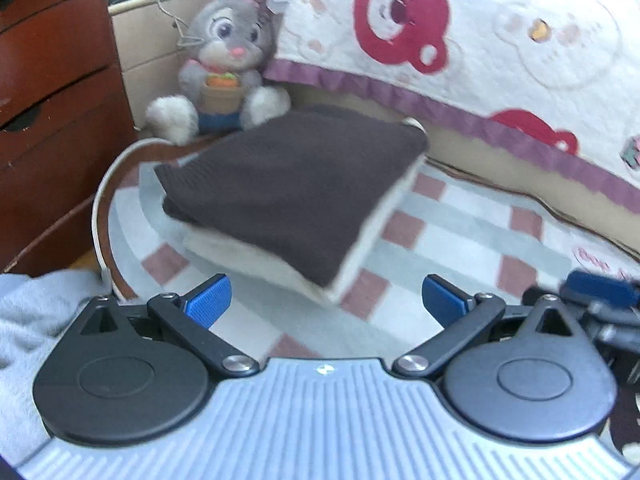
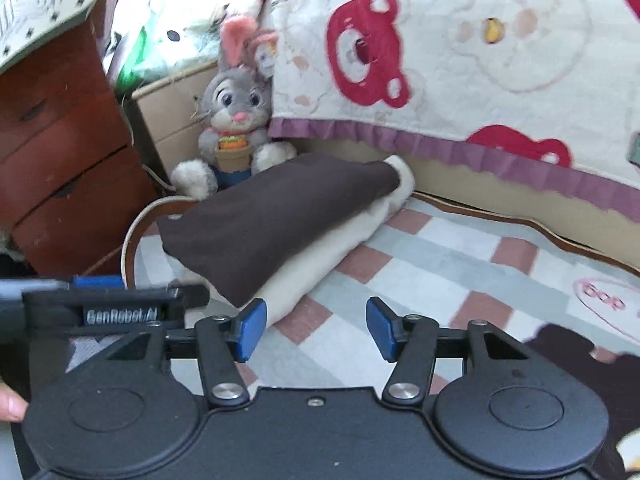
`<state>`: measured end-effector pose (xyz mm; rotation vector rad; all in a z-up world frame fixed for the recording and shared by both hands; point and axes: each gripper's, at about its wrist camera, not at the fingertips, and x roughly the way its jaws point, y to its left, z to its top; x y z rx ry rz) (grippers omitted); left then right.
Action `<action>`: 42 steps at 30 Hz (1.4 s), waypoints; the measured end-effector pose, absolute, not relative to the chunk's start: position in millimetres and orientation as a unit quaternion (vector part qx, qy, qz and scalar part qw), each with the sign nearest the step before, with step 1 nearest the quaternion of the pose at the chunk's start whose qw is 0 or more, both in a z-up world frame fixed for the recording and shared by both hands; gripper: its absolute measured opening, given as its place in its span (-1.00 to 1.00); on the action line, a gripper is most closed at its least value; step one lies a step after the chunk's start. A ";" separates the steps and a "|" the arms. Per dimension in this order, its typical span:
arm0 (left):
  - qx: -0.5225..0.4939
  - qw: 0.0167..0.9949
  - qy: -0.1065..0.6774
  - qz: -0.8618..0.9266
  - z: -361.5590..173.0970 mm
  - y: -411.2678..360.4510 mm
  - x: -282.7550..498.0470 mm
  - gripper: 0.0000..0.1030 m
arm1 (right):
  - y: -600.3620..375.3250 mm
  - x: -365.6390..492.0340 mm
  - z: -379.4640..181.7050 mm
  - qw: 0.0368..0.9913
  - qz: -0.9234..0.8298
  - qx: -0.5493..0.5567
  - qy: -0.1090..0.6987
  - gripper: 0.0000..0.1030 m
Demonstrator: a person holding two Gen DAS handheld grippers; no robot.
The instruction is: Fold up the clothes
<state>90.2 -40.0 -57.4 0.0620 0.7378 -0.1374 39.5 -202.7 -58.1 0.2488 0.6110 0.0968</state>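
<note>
A folded dark brown garment (image 1: 288,184) (image 2: 272,224) lies on top of a folded cream one (image 1: 280,268) (image 2: 320,264), stacked on the checked bed cover (image 1: 460,240) (image 2: 440,256). My left gripper (image 1: 326,304) is open wide, just short of the stack's near edge, with nothing between its blue pads. My right gripper (image 2: 316,328) is open too, its left pad close beside the cream garment's near corner, nothing between the pads. The other gripper shows at the edge of each view. A dark cloth (image 2: 580,368) lies at the lower right.
A grey plush rabbit (image 1: 224,64) (image 2: 236,120) sits behind the stack. A red-brown chest of drawers (image 1: 56,92) (image 2: 68,152) stands on the left. A white quilt with red bears (image 1: 480,40) (image 2: 460,60) hangs along the back. Grey cloth (image 1: 36,340) lies at lower left.
</note>
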 end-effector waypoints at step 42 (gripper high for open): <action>0.050 0.923 0.380 -0.044 -42.0 -80.5 6.1 1.00 | -213.0 -47.4 -70.3 0.943 0.009 0.135 0.304 0.41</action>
